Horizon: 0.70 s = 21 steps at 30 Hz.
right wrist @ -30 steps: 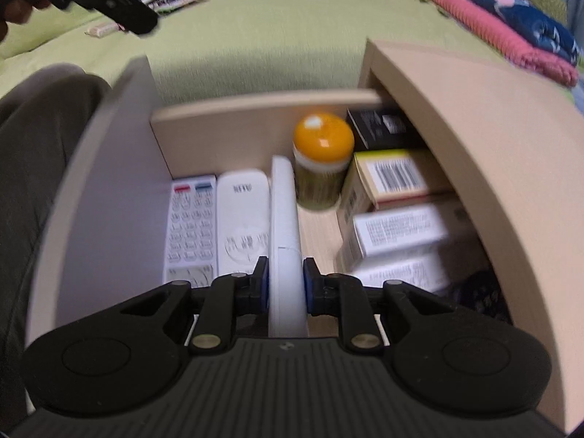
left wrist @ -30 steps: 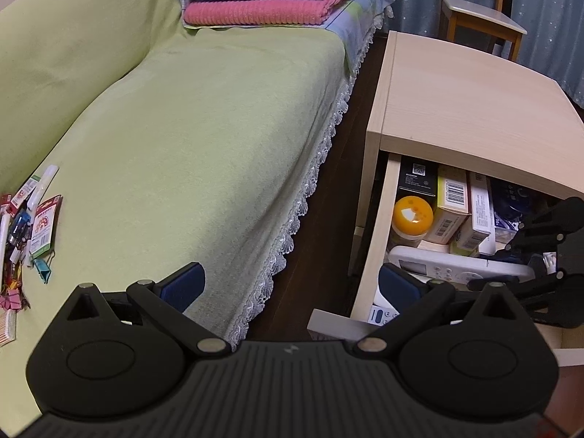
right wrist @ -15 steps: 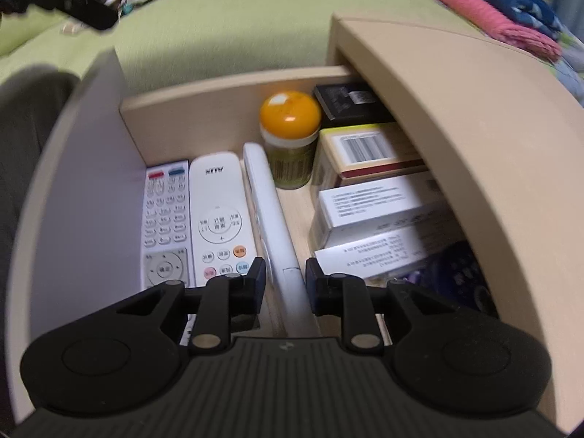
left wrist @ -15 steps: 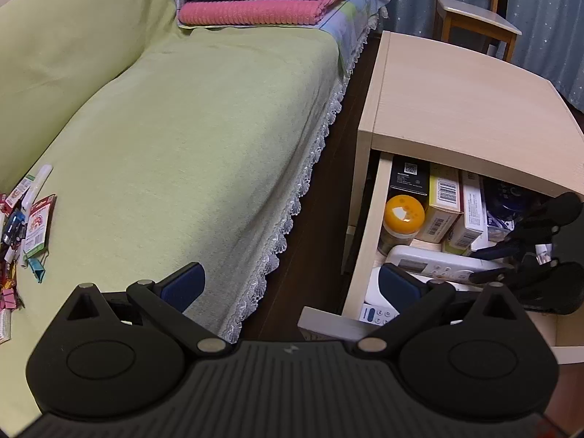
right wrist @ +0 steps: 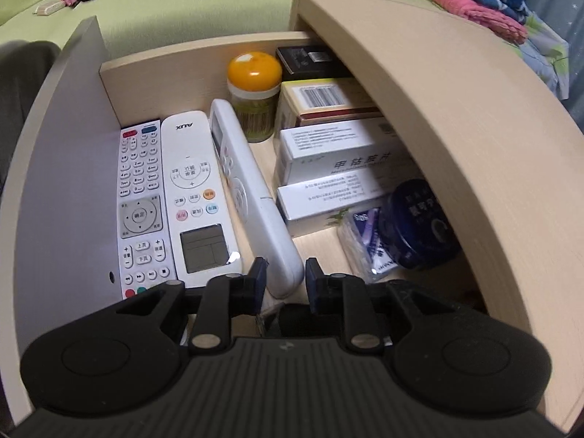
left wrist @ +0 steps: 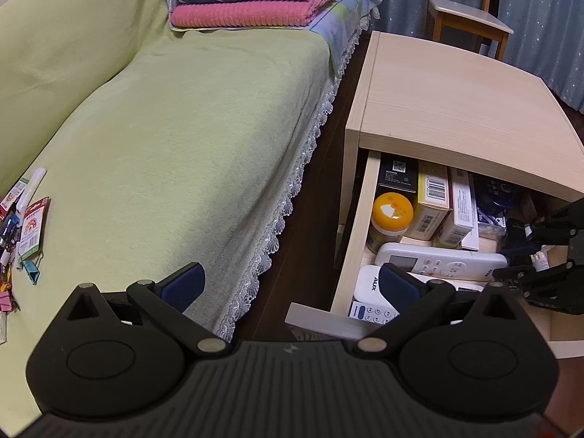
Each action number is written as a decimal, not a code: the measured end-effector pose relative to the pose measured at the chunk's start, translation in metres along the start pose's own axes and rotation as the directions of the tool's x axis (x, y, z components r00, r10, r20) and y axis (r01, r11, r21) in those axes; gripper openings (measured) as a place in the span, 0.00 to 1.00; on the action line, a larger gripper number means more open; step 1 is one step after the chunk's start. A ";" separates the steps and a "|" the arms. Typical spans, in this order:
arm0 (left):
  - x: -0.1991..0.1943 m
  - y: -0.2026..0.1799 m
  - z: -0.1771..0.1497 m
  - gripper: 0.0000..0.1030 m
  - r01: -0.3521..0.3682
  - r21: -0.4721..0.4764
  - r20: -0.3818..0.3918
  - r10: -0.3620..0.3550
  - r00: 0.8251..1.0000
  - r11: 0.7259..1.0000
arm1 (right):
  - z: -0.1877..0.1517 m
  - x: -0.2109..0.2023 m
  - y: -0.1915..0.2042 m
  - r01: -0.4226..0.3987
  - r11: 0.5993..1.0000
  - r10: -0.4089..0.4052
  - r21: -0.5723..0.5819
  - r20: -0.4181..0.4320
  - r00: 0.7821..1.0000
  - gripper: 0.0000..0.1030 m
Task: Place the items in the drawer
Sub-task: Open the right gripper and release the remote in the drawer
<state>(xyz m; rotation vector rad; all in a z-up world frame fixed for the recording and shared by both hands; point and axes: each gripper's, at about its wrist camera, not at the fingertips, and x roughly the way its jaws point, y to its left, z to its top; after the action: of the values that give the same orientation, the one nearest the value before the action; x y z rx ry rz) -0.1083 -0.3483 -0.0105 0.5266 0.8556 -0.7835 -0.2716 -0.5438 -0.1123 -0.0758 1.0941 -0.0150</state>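
Note:
The nightstand drawer [right wrist: 189, 53] stands pulled out and full. A slim white remote [right wrist: 252, 189] lies tilted in it, leaning between the AUX remote [right wrist: 193, 182] and white boxes [right wrist: 328, 153]. My right gripper [right wrist: 286, 277] is open, its fingertips either side of the remote's near end with small gaps. From the left wrist, that remote [left wrist: 438, 262] rests across the others, with the right gripper [left wrist: 505, 261] at its end. My left gripper [left wrist: 290, 284] hangs open and empty over the sofa edge. Loose stationery [left wrist: 25, 233] lies on the sofa at far left.
A yellow-lidded jar [right wrist: 253, 91], a barcode box [right wrist: 321, 98], a dark tin [right wrist: 419, 226] and a button remote [right wrist: 140, 197] fill the drawer. The tabletop [left wrist: 456, 109] overhangs it. Folded blankets [left wrist: 252, 3] sit on the green sofa [left wrist: 164, 146]; a chair [left wrist: 467, 18] stands behind.
My right gripper has let go of the slim remote, which tipped from on edge to leaning in the drawer, and has drawn back. The left gripper has drifted slightly.

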 end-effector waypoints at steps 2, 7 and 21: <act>0.000 0.002 0.000 0.99 -0.003 -0.006 0.000 0.003 1.000 1.000 | 0.003 0.001 0.007 0.008 1.000 -0.008 -0.028 0.020 1.000 0.16; 0.002 0.005 -0.001 0.99 -0.010 -0.013 -0.005 0.010 1.000 1.000 | 0.007 0.006 0.024 0.070 0.991 -0.067 -0.116 0.029 0.997 0.16; -0.002 0.003 -0.001 0.99 -0.003 -0.005 0.004 0.003 1.000 1.000 | 0.010 -0.015 0.010 -0.163 0.985 0.158 0.062 0.072 0.985 0.16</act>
<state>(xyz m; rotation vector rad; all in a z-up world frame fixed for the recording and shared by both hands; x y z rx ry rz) -0.1073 -0.3453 -0.0087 0.5222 0.8527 -0.7793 -0.2701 -0.5326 -0.0948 0.0722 1.0293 0.0951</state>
